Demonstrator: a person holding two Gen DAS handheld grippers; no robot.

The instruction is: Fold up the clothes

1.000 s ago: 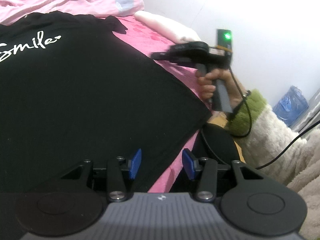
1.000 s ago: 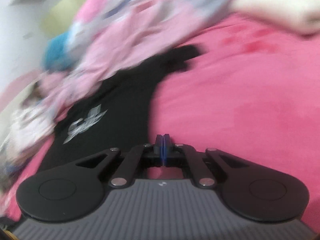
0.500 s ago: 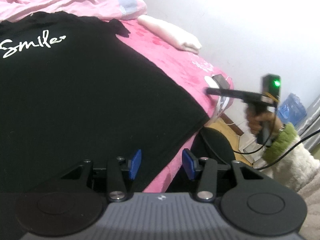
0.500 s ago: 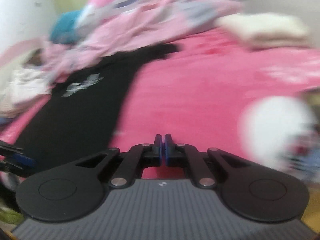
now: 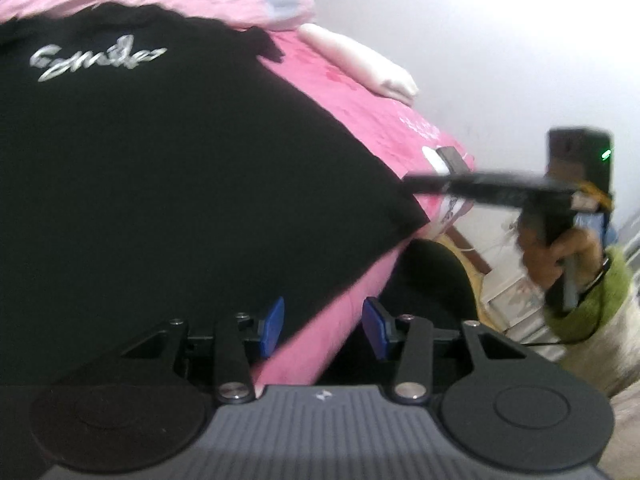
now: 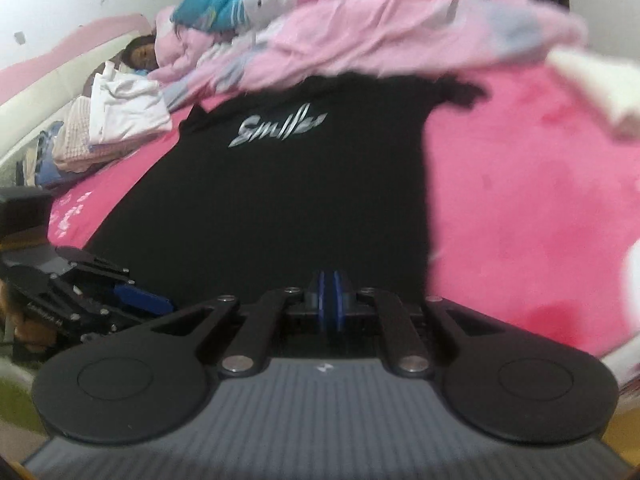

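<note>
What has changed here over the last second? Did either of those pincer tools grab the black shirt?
No grab. The right gripper, shut and empty all along, swung from above the bed out past its near corner and now faces the black T-shirt. The left gripper stayed open and shifted only slightly at the shirt's near hem. The shirt itself lies spread flat on the pink bedsheet as before.

Pink bedsheet (image 6: 520, 200), rumpled pink quilt (image 6: 380, 32)
</note>
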